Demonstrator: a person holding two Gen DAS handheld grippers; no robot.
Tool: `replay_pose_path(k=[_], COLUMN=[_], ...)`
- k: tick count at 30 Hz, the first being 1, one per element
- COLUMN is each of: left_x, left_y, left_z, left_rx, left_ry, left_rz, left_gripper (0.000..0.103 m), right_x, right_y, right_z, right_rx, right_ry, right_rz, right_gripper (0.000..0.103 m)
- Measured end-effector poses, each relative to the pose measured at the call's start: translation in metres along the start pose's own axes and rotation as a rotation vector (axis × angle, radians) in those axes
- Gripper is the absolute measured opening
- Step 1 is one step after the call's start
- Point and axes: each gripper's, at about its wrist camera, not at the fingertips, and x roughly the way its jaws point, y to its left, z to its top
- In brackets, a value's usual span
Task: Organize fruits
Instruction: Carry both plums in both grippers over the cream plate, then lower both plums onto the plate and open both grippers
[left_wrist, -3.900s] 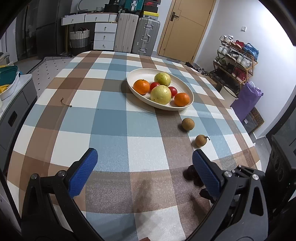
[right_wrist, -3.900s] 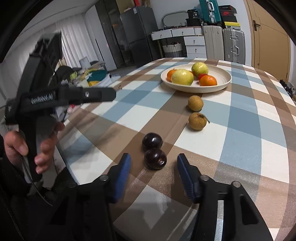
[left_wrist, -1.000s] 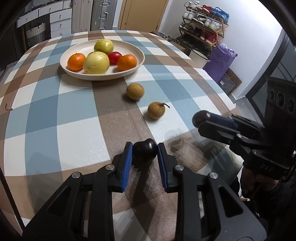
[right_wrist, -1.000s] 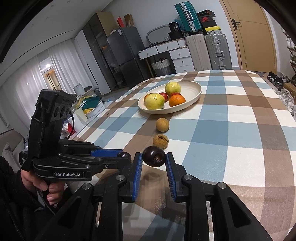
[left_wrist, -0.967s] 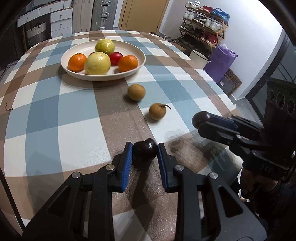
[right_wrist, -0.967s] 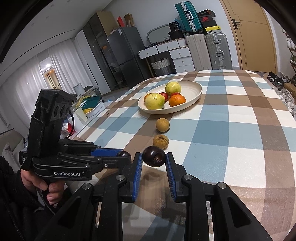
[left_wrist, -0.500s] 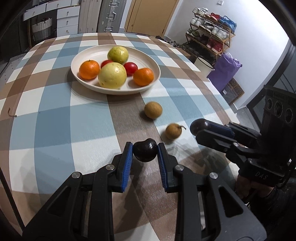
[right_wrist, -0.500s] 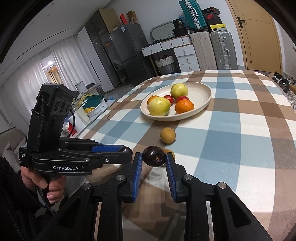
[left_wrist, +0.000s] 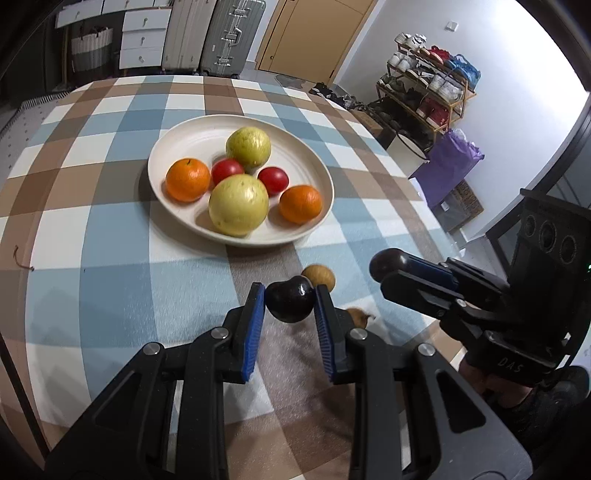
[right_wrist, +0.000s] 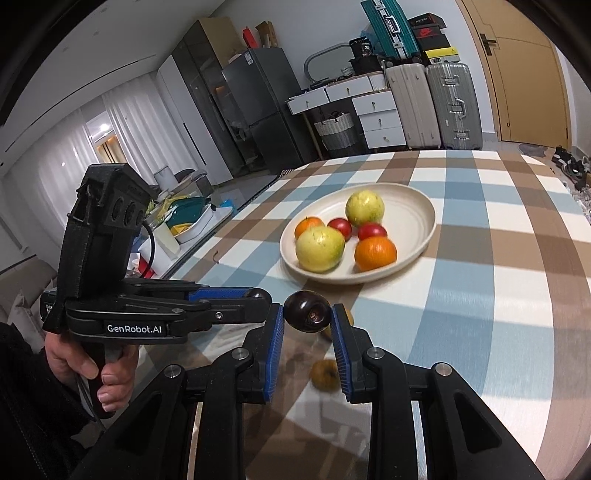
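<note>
1. Fruits closest in: a dark plum (left_wrist: 290, 300) sits clamped between the blue pads of the left gripper (left_wrist: 289, 301), lifted off the counter (left_wrist: 110, 251). A second dark plum (right_wrist: 307, 311) is clamped the same way in the right gripper (right_wrist: 307, 314), also in the air.
2. Just under and beyond the grippers, two small brown fruits lie loose on the checked counter: one (left_wrist: 319, 277) nearer the plate, the other (left_wrist: 357, 316) partly hidden behind the left gripper.
3. Risk, as I judge it: the plums are round and smooth and held only at their sides, so a tilt or jolt could let one slip and roll off the counter edge. The two grippers are close together and could knock each other over the plate.
4. Further off, the cream plate (left_wrist: 173, 147) holds two oranges, two yellow-green round fruits and two small red ones, crowded toward its near side. A plum dropped there could bump them; the far half is bare.
</note>
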Motion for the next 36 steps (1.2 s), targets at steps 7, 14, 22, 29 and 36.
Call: replay_pose_path(k=[7,14,22,29,36], left_x=[-0.004,0.002,0.014,0.028,0.049], left_y=[0.001,0.009,0.023,0.041,0.057], left_z=[0.031,0.057,0.085,0.111,0.129], left_rx=[0.002,-0.013,-0.047,-0.052,-0.064], left_ry=[-0.027,-0.023,-0.029,-0.026,-0.02], left_rz=[0.004,0.017,0.041,0.063,0.078], left_gripper=[0.024,0.024,0.024,0.024,0.024], right_x=[0.006,0.02,0.036,0.052,0.074], right_y=[-0.006,-0.016,-0.037,-0.054,-0.071], right_z=[0.026,0.047,0.066,0.082,0.09], right_rx=[0.008,0.025,0.068,0.09,0.103], right_ry=[-0.012,-0.008,0.012,0.022,0.048], right_rz=[-0.003,-0.002,-0.024,-0.046,-0.093], right_gripper=[0.026,0.026,0.026,0.026,0.026])
